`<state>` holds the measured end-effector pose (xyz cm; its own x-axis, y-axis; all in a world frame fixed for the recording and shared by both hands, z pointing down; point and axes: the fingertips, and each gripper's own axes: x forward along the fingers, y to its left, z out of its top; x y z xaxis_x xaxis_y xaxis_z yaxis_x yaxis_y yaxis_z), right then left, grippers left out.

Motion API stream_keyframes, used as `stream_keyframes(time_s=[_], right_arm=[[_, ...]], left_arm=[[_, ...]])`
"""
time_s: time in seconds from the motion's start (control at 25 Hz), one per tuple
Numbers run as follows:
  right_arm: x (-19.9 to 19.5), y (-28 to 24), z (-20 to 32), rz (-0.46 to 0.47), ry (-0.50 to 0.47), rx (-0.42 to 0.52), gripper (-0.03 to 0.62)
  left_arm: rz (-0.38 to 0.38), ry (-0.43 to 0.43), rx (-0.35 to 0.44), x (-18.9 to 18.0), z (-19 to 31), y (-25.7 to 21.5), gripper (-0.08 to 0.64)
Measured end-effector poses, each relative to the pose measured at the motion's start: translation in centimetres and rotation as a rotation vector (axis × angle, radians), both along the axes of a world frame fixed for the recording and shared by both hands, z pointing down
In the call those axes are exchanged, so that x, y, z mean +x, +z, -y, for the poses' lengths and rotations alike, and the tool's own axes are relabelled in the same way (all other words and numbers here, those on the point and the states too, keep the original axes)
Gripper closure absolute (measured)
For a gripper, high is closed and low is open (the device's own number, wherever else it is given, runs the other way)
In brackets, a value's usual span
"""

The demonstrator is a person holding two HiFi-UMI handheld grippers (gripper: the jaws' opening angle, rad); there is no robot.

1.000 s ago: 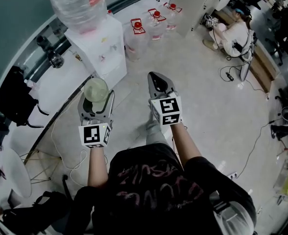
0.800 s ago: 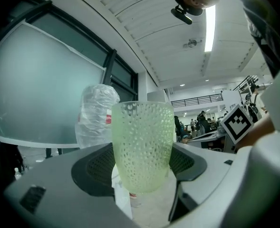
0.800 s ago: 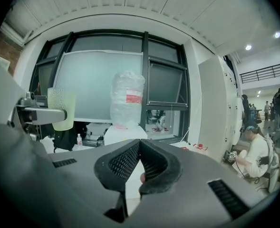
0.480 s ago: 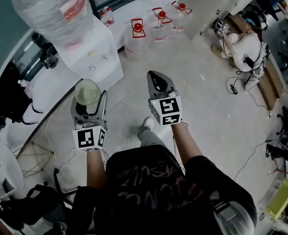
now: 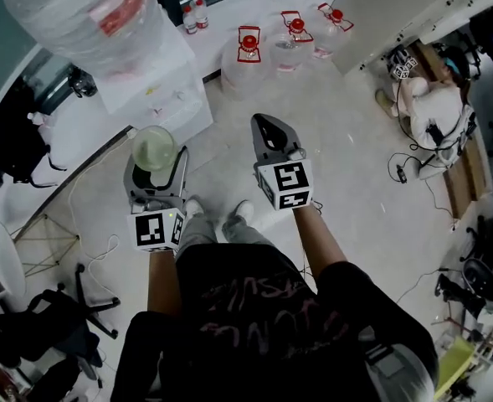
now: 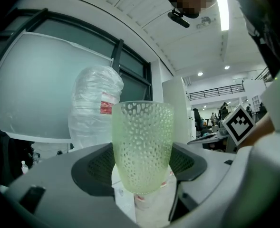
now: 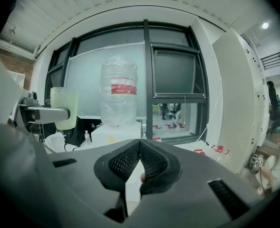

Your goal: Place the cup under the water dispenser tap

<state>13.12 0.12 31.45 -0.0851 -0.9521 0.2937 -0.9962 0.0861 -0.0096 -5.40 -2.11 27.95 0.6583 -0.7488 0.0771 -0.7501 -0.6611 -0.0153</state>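
**Green dimpled cup, in carriage to water dispenser**

Left gripper: jaws clamped on the cup's sides, cup upright. Right gripper: jaws together, nothing between them. Compared with a second earlier, both grippers had drawn closer to the dispenser and its inverted bottle, with the grip unchanged. The cup was near the cabinet front, apparently not touching. Tap not visible in any view. Judged: approach almost complete, setting-down under the tap not yet done.
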Motion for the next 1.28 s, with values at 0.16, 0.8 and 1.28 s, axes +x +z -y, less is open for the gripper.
stream_keyframes(time_s=[0.16, 0.8, 1.28], right_arm=[[-0.2, 0.6, 2.3, -0.007, -0.03, -0.011, 0.578], [-2.9, 1.0, 11.6, -0.048, -0.061, -0.026, 0.578], [-3.8, 2.8, 14.4, -0.039, -0.124, -0.004, 0.578]], left_arm=[[-0.021, -0.007, -0.007, 0.9, 2.0, 0.4, 0.207], [-0.057, -0.01, -0.058, -1.6, 10.4, 2.7, 0.207], [-0.097, -0.054, -0.088, -1.3, 11.5, 4.5, 0.207]])
